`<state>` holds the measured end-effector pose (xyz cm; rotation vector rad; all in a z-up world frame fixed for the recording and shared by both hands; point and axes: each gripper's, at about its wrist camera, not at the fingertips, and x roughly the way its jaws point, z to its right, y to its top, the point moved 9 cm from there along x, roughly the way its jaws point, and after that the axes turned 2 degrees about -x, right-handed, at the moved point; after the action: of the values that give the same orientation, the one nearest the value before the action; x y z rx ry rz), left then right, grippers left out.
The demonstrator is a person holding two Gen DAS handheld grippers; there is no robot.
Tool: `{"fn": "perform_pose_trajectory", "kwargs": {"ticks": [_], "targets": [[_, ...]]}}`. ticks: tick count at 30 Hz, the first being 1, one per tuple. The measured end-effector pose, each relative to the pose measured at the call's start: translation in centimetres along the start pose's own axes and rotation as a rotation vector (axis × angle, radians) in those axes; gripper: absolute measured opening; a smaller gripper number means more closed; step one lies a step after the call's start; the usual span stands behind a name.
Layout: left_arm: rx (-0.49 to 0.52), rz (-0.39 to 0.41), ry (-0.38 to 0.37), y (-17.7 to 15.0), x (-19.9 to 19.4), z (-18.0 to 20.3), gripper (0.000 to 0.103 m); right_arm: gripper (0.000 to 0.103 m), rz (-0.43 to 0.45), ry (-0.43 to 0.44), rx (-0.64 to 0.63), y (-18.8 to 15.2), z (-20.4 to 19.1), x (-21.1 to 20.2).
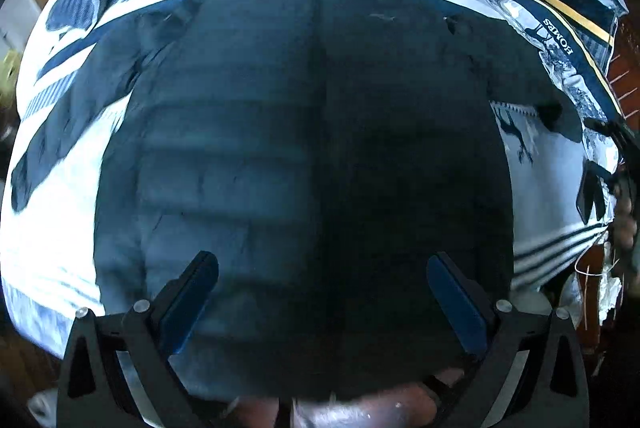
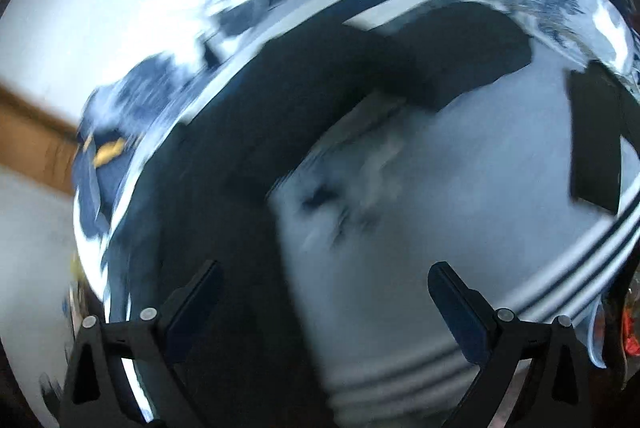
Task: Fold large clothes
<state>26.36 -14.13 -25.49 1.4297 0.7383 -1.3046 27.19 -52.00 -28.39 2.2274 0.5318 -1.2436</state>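
Left gripper [image 1: 322, 292] spread wide above dark jacket [image 1: 304, 147] on patterned bedspread [image 1: 560, 155].

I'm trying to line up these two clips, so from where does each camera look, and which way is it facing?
Left wrist: sits on the left gripper, looking down along its open fingers at a dark quilted jacket spread on a patterned bedspread.
Right wrist: sits on the right gripper, open too, facing the jacket's side and sleeve, blurred by motion.
Shared: the jacket, the bedspread and its dark stripes.
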Motion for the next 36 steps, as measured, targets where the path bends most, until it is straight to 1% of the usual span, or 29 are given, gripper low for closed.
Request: {"fn": "perform_pose_trajectory", "kwargs": {"ticks": [2,4,5,7,9,11,12,15,16,17,18,19,20,21,23,25,28,31,33,34,36], "targets": [[0.009,-0.005,-0.031,1.7,0.8,0.7,0.103,0.103,0.001,-0.056,0.077,4.3,3.3,2.0],[0.006,-0.007,-0.053,3.4,1.7,1.2,0.103,0.101,-0.002,-0.086,0.169,7.0,6.3,3.5],[0.007,-0.004,-0.056,3.9,2.0,1.3,0.103,0.101,-0.002,-0.113,0.198,8.4,7.9,4.5],[0.01,-0.005,-0.059,4.9,2.9,1.4,0.103,0.1,-0.006,-0.149,0.232,10.1,9.7,6.2],[0.006,-0.022,-0.068,5.3,4.1,1.6,0.103,0.097,-0.012,-0.11,0.291,11.3,10.9,8.1],[0.0,-0.043,-0.075,5.6,5.1,1.9,0.103,0.093,-0.026,-0.099,0.329,11.7,11.6,9.7],[0.001,-0.057,-0.082,5.6,5.8,1.9,0.103,0.093,-0.031,-0.098,0.335,11.9,11.7,10.3],[0.006,-0.07,-0.078,5.5,6.6,2.0,0.103,0.093,-0.012,-0.171,0.27,12.6,11.1,11.3],[0.006,-0.07,-0.077,5.4,6.7,1.9,0.103,0.089,-0.009,-0.196,0.241,12.9,10.6,11.5],[0.004,-0.071,-0.079,5.3,6.9,1.7,0.103,0.082,-0.001,-0.232,0.214,13.3,10.4,11.5],[0.0,-0.072,-0.082,5.1,6.9,1.7,0.103,0.077,0.009,-0.258,0.193,13.5,10.1,11.3],[-0.004,-0.073,-0.086,5.0,6.9,1.6,0.103,0.048,0.009,-0.242,0.179,13.8,9.7,11.5],[-0.008,-0.074,-0.088,4.9,6.9,1.5,0.103,0.033,-0.01,-0.219,0.176,13.8,9.3,11.9],[-0.013,-0.077,-0.09,4.7,6.9,1.4,0.103,0.031,-0.015,-0.22,0.175,13.8,9.1,11.9],[-0.02,-0.08,-0.096,4.5,6.8,1.3,0.103,0.012,-0.019,-0.218,0.132,14.1,7.9,11.8],[-0.019,-0.076,-0.103,4.2,6.4,1.4,0.103,0.008,-0.008,-0.208,0.105,14.6,6.7,11.4],[-0.011,-0.068,-0.105,3.8,5.6,1.4,0.103,0.007,0.029,-0.177,0.036,14.8,3.6,9.6],[-0.016,-0.064,-0.112,3.5,4.9,0.9,0.103,0.006,0.049,-0.125,-0.08,14.5,-1.2,8.2],[-0.028,-0.058,-0.113,3.3,4.5,0.3,0.103,0.006,0.059,-0.076,-0.175,13.7,-6.3,6.7],[-0.037,-0.054,-0.116,3.1,4.2,-0.2,0.103,0.006,0.064,-0.059,-0.218,12.7,-8.3,5.7],[-0.054,-0.044,-0.122,2.8,3.6,-1.2,0.103,0.006,0.075,-0.033,-0.333,11.3,-13.7,5.0]]}}
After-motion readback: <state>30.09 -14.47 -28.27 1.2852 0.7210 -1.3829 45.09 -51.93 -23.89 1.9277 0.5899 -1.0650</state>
